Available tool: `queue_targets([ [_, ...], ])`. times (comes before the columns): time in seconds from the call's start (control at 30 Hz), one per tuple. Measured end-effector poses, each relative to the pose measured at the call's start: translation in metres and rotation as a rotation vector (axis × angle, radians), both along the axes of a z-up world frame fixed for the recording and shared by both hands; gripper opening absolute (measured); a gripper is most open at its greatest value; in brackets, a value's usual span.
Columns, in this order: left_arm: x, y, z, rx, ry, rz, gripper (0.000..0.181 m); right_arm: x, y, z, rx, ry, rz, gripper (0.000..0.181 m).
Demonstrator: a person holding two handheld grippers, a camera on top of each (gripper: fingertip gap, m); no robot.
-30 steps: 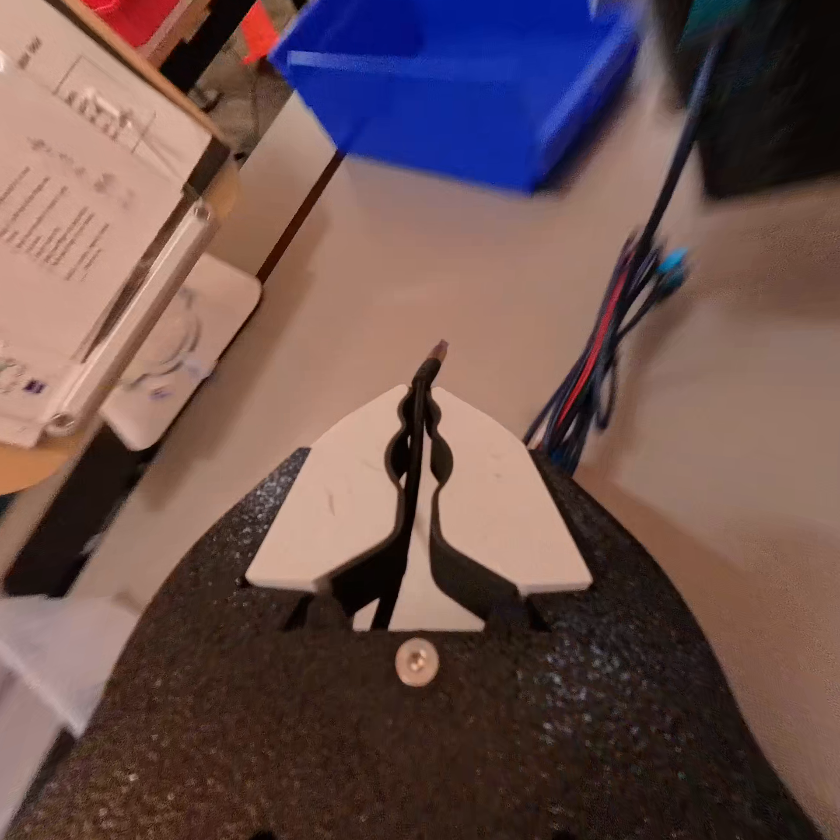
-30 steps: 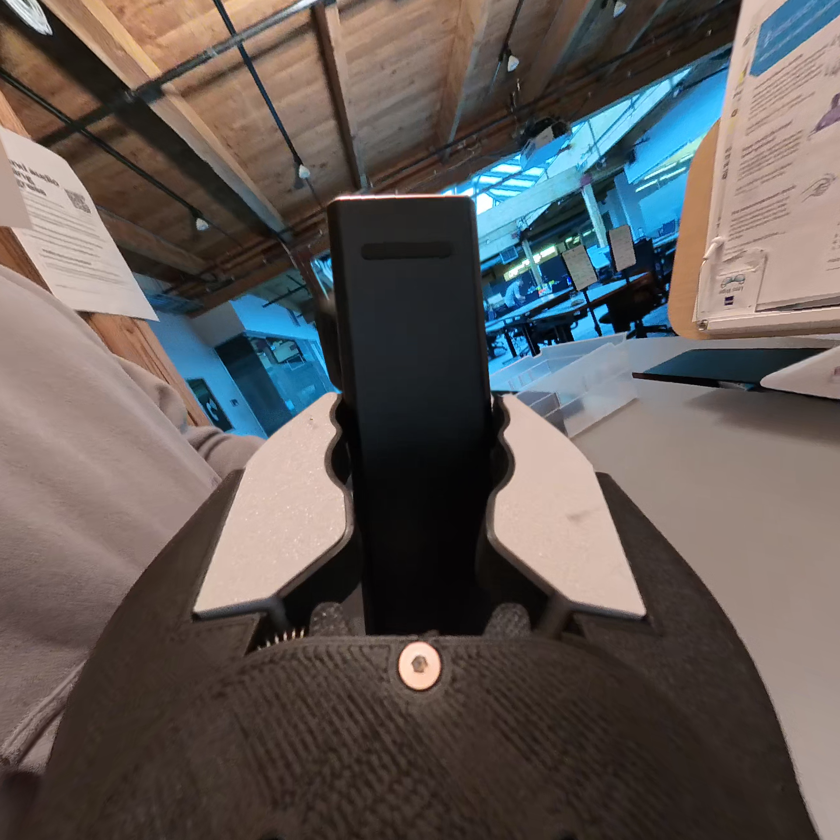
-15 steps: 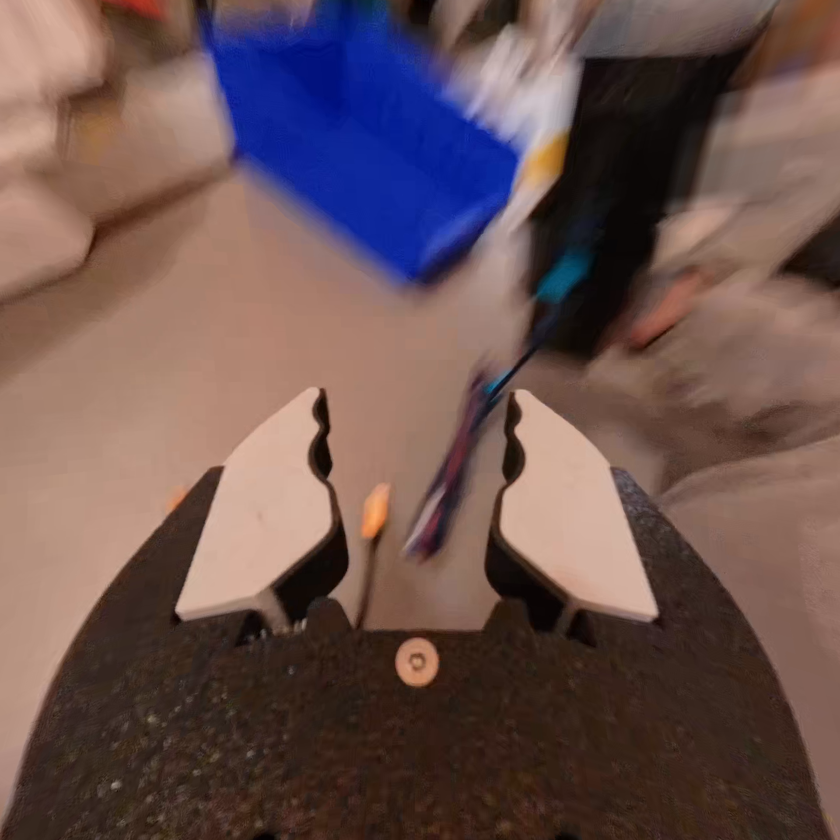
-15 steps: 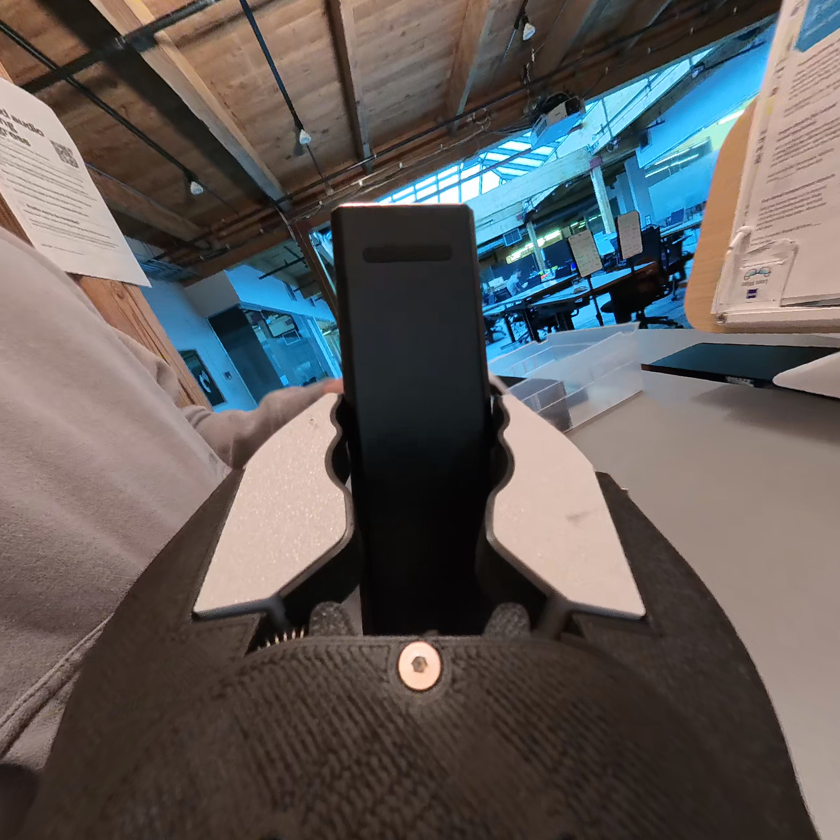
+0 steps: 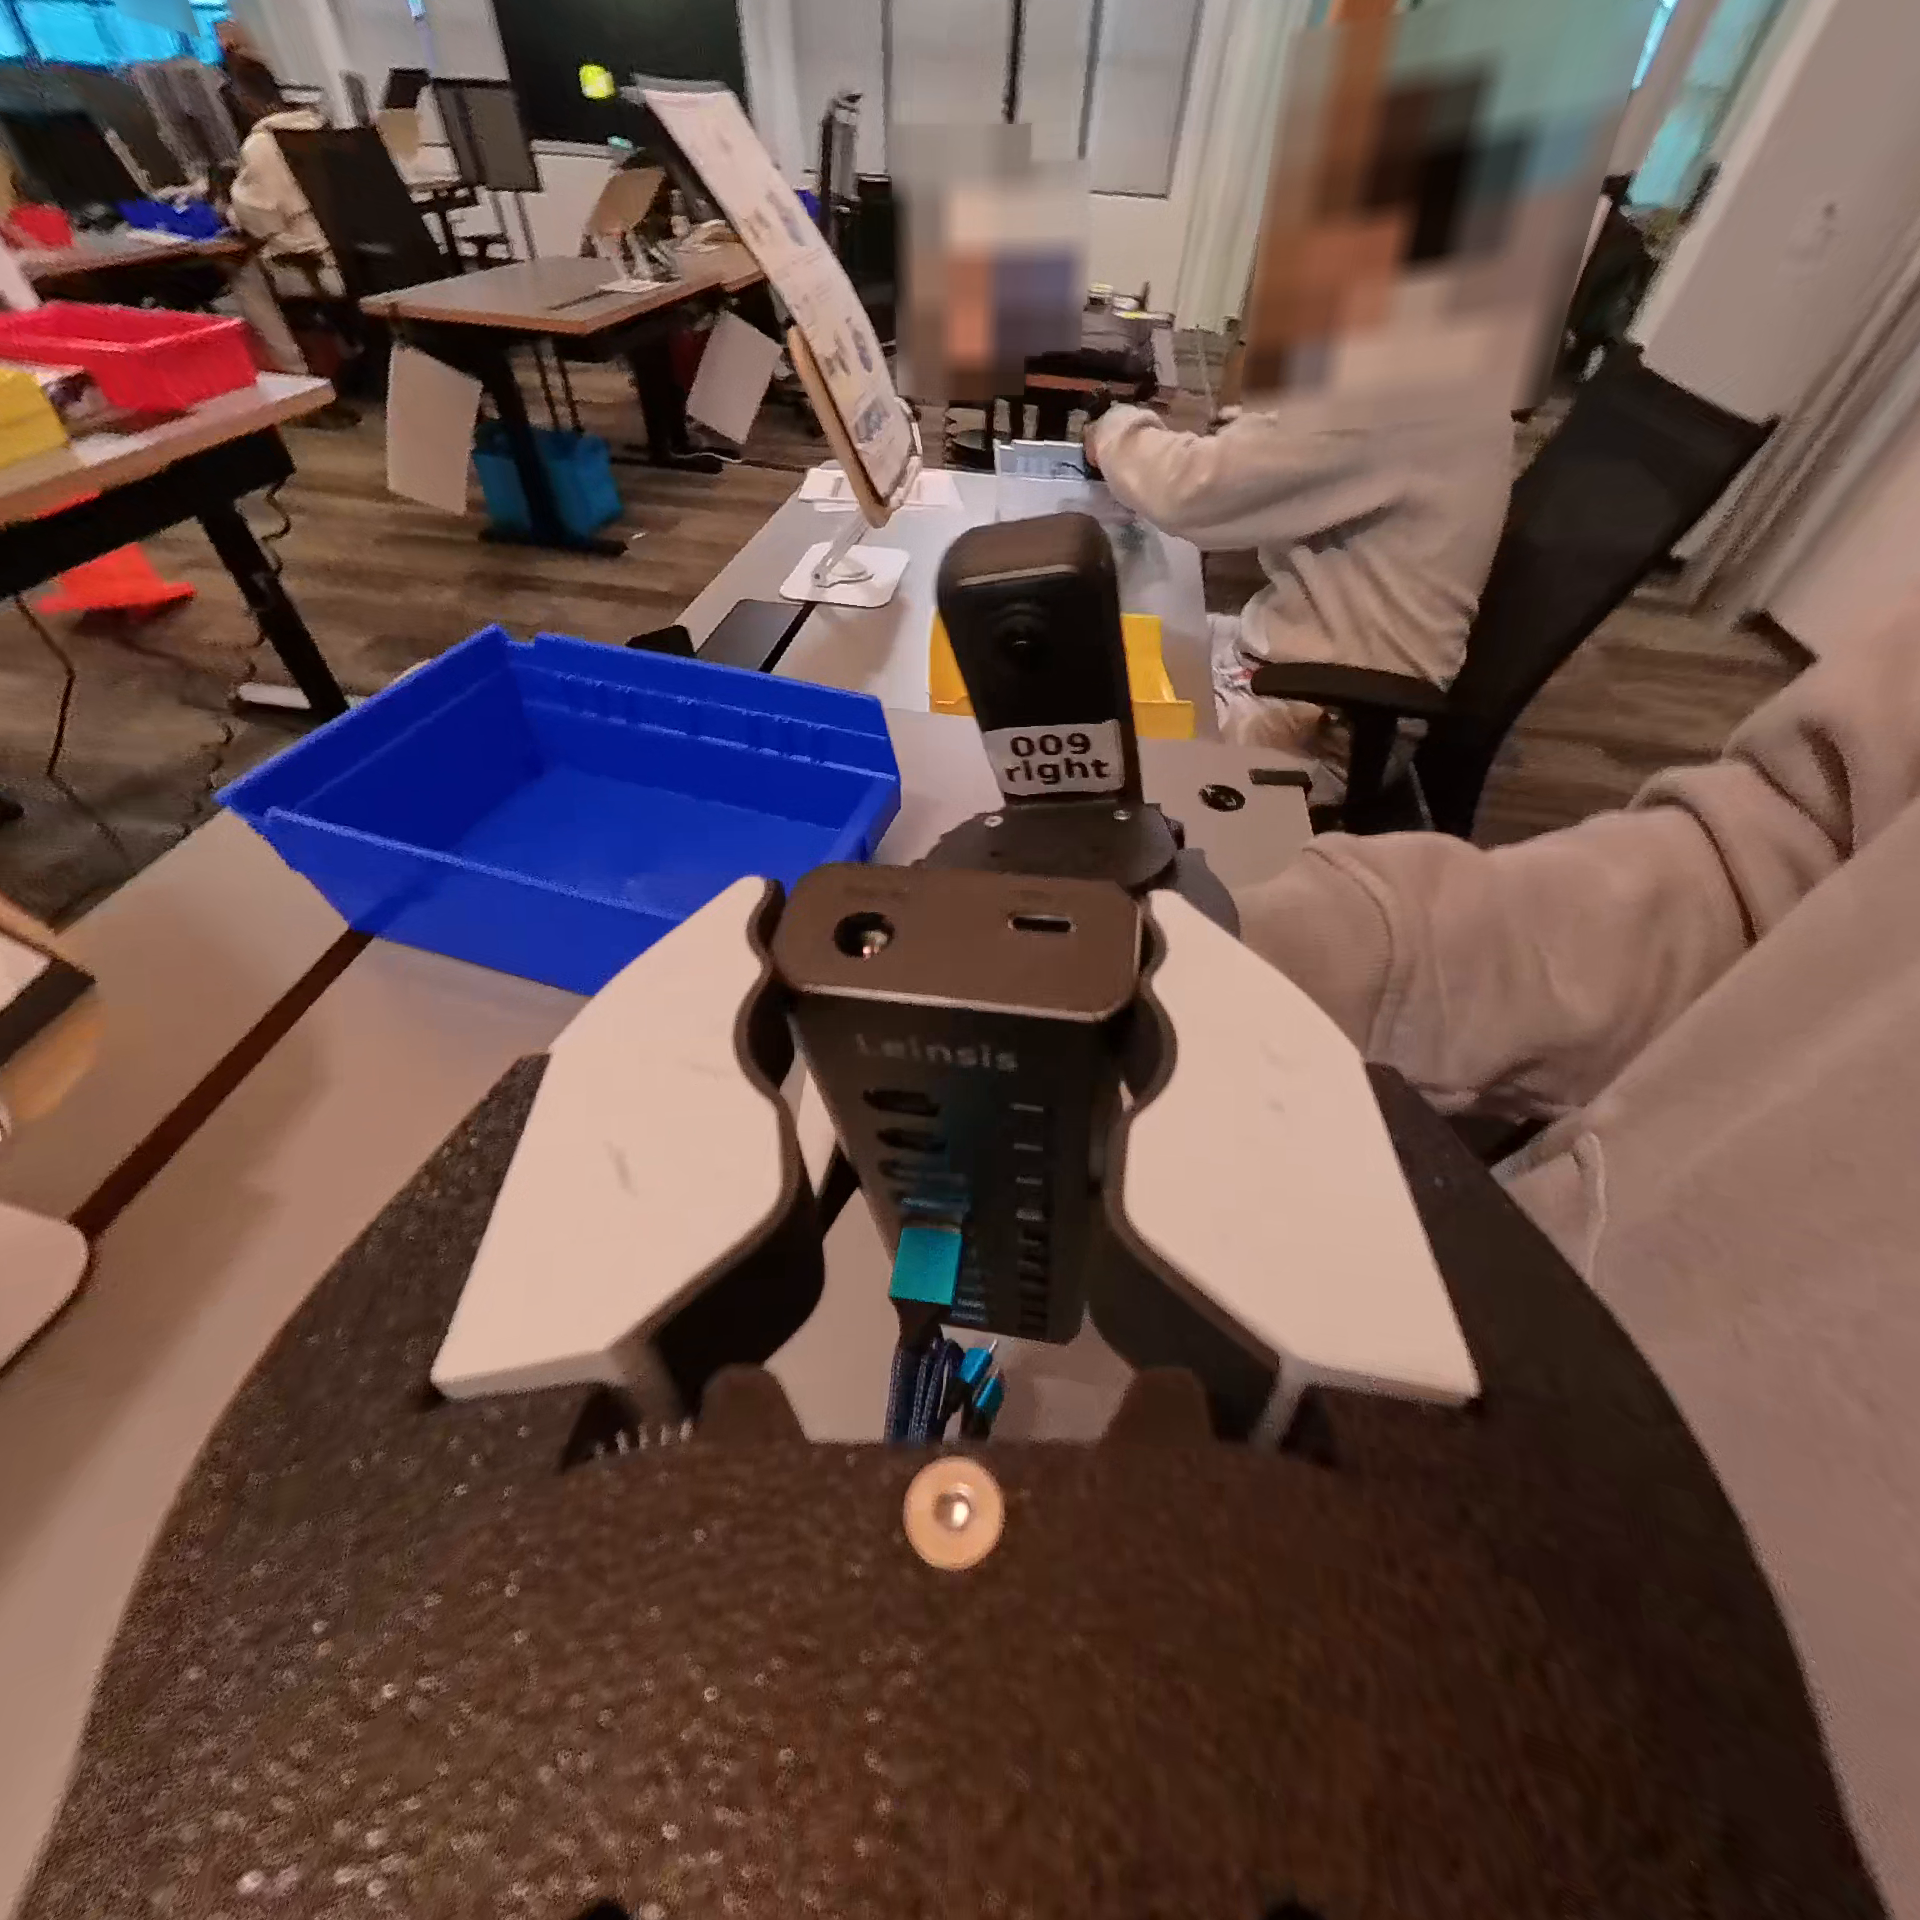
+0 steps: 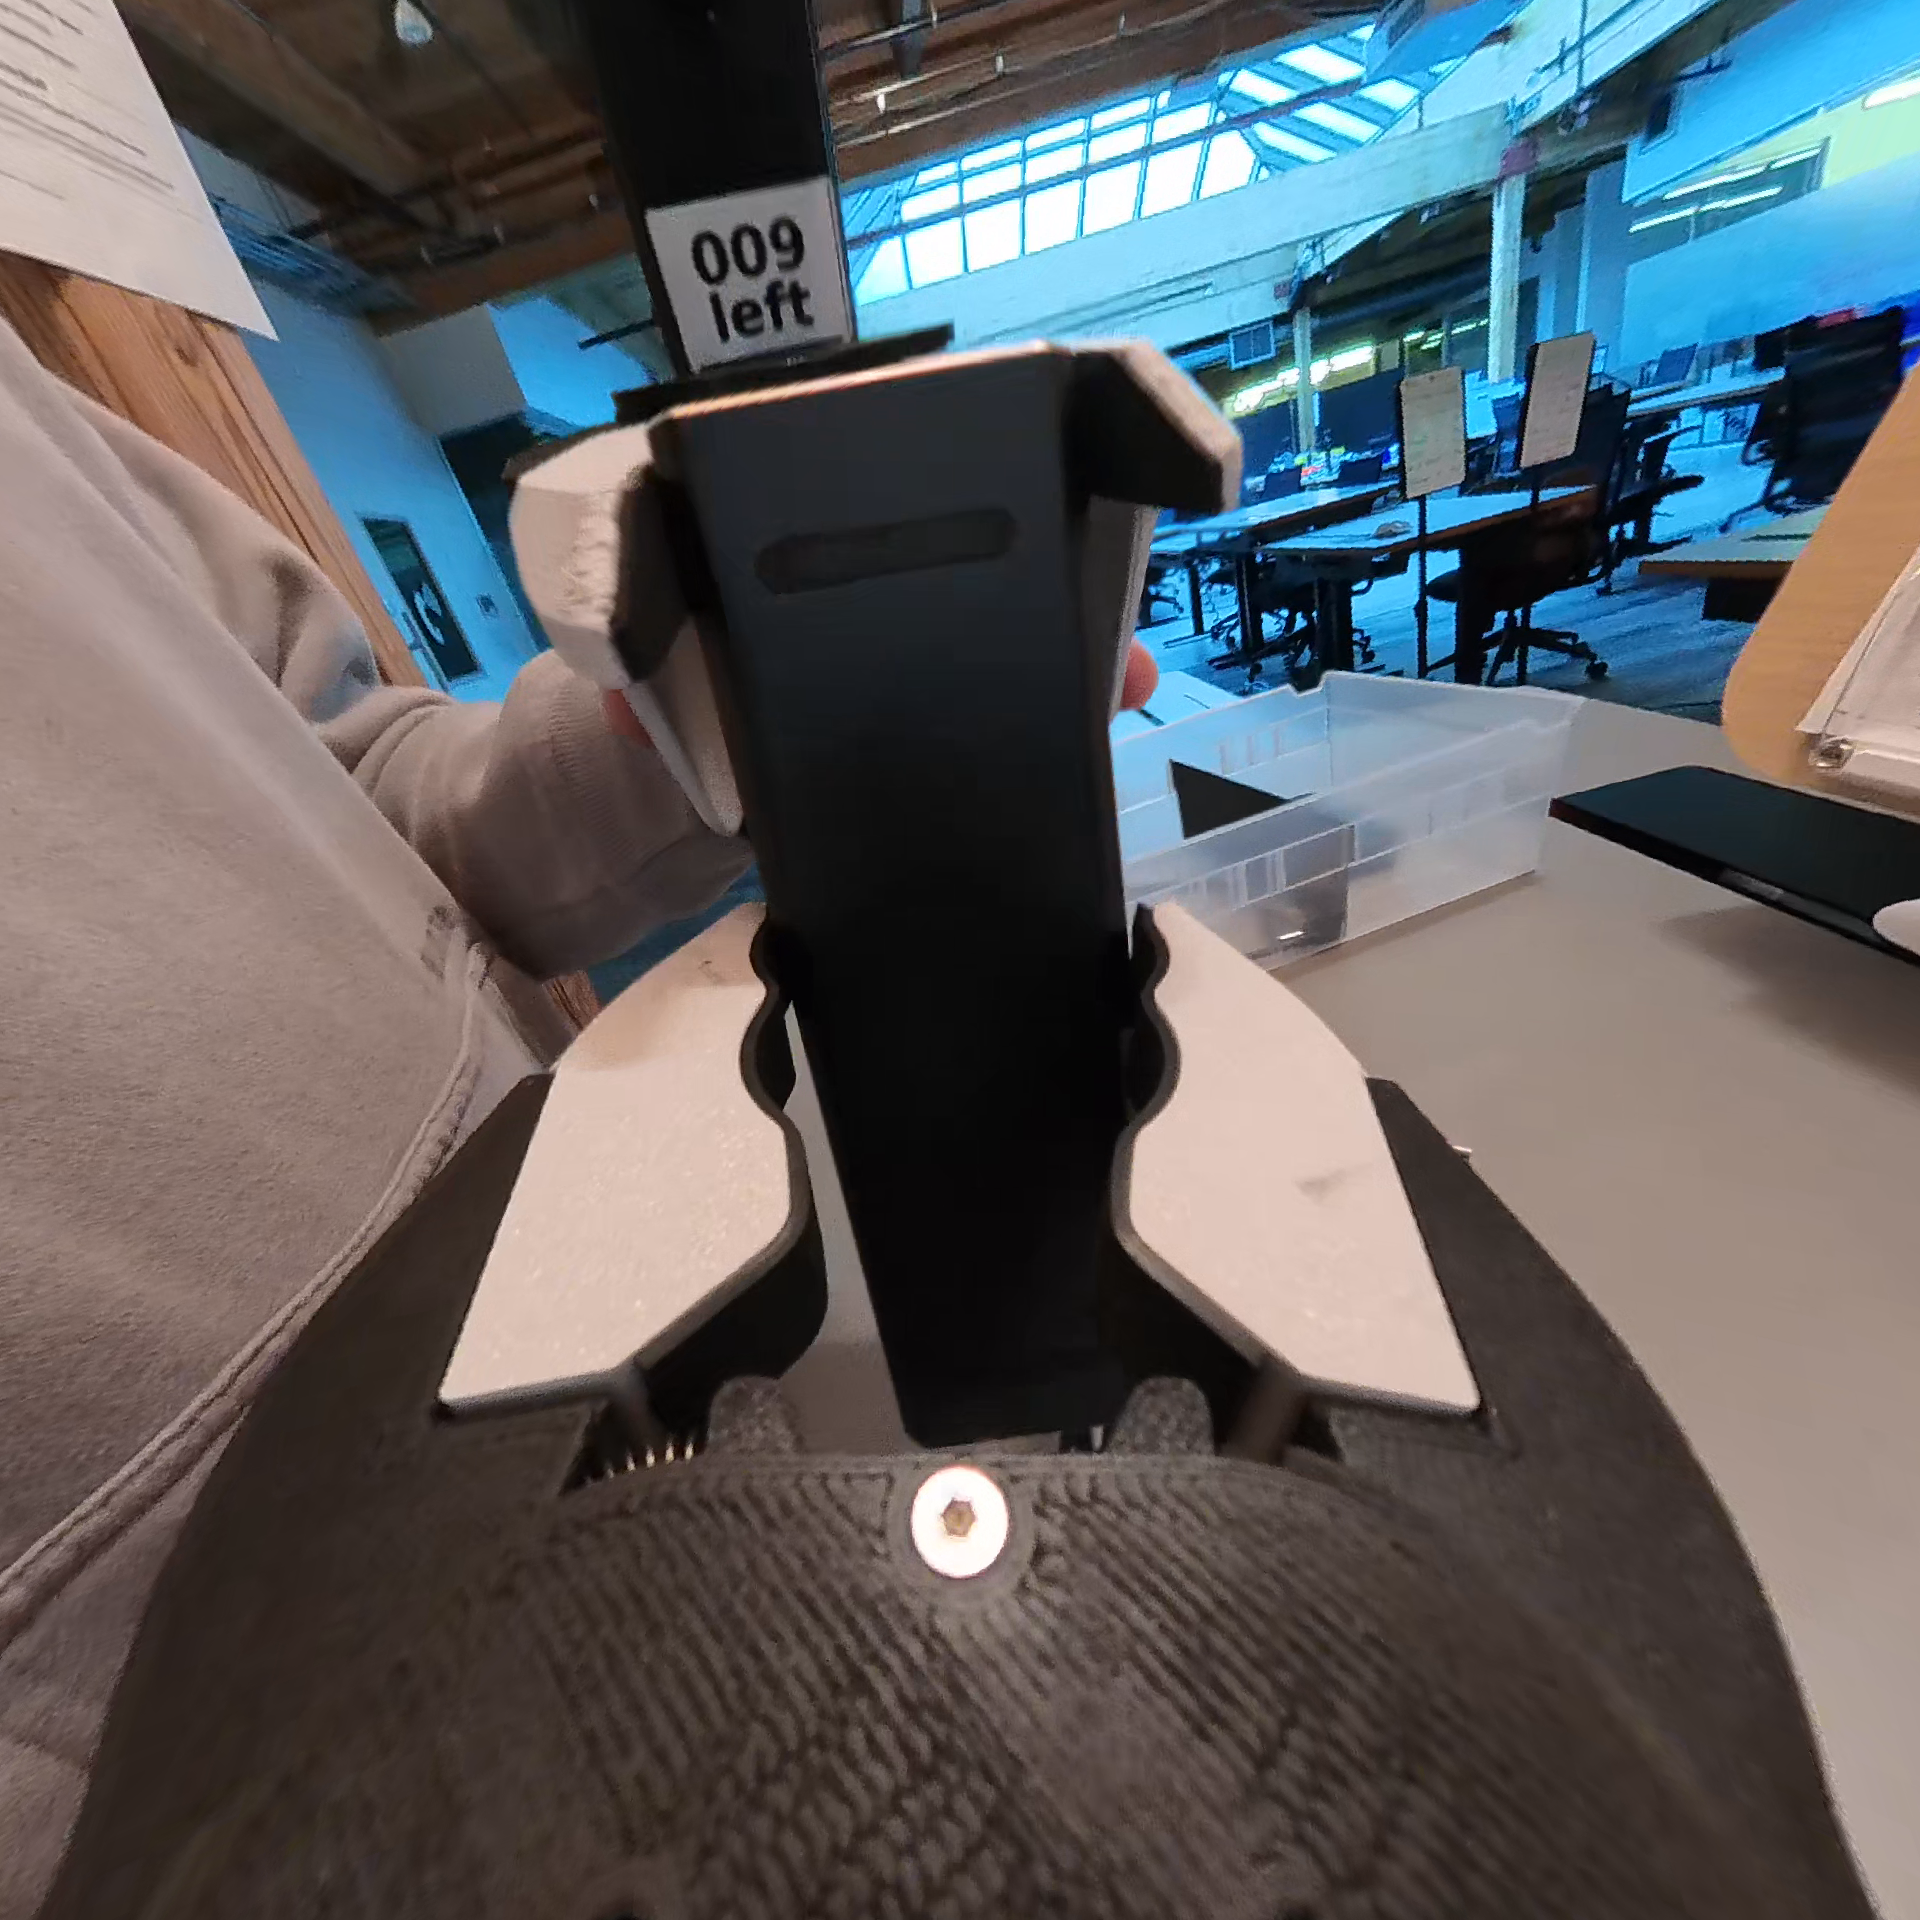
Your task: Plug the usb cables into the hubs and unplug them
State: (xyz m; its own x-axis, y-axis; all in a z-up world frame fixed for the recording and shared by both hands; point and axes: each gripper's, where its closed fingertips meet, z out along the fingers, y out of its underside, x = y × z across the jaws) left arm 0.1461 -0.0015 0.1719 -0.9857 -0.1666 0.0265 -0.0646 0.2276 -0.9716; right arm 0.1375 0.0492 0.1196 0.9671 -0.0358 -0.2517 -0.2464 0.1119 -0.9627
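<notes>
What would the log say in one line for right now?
left gripper: around hub | right gripper: shut on hub | teal plug: in hub | blue bin: behind

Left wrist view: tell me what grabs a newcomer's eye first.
A black USB hub stands front and centre, gripped from both sides by the left tool, a teal USB plug seated in one of its ports. Behind it to the left, a bright blue bin sits on the table.
</notes>
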Motion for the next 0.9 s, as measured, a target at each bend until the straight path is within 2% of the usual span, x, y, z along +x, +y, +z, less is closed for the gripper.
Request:
queue_targets([
  [0.2, -0.007, -0.004, 0.0, 0.032, -0.102, -0.082, 0.062, -0.004, 0.009, -0.006, -0.115, -0.054, 0.0, 0.083],
  [0.33, -0.016, -0.008, 0.008, 0.013, -0.123, -0.142, 0.062, -0.003, 0.01, -0.003, -0.099, -0.052, 0.013, 0.08],
  [0.53, -0.006, -0.013, 0.012, 0.002, -0.143, -0.063, 0.061, 0.003, 0.018, -0.01, -0.208, -0.099, -0.028, 0.09],
  [0.63, -0.014, -0.014, 0.015, -0.019, -0.157, -0.11, 0.062, 0.002, 0.021, -0.006, -0.184, -0.079, -0.006, 0.095],
  [0.7, -0.013, -0.012, 0.012, -0.003, -0.163, -0.115, 0.062, 0.003, 0.022, -0.006, -0.178, -0.075, -0.016, 0.092],
  [0.77, -0.012, -0.01, 0.007, 0.013, -0.145, -0.109, 0.062, 0.002, 0.022, -0.013, -0.228, -0.11, -0.015, 0.081],
  [0.9, -0.012, -0.01, 0.004, 0.046, -0.124, -0.089, 0.062, -0.001, 0.023, -0.017, -0.233, -0.119, 0.004, 0.079],
])
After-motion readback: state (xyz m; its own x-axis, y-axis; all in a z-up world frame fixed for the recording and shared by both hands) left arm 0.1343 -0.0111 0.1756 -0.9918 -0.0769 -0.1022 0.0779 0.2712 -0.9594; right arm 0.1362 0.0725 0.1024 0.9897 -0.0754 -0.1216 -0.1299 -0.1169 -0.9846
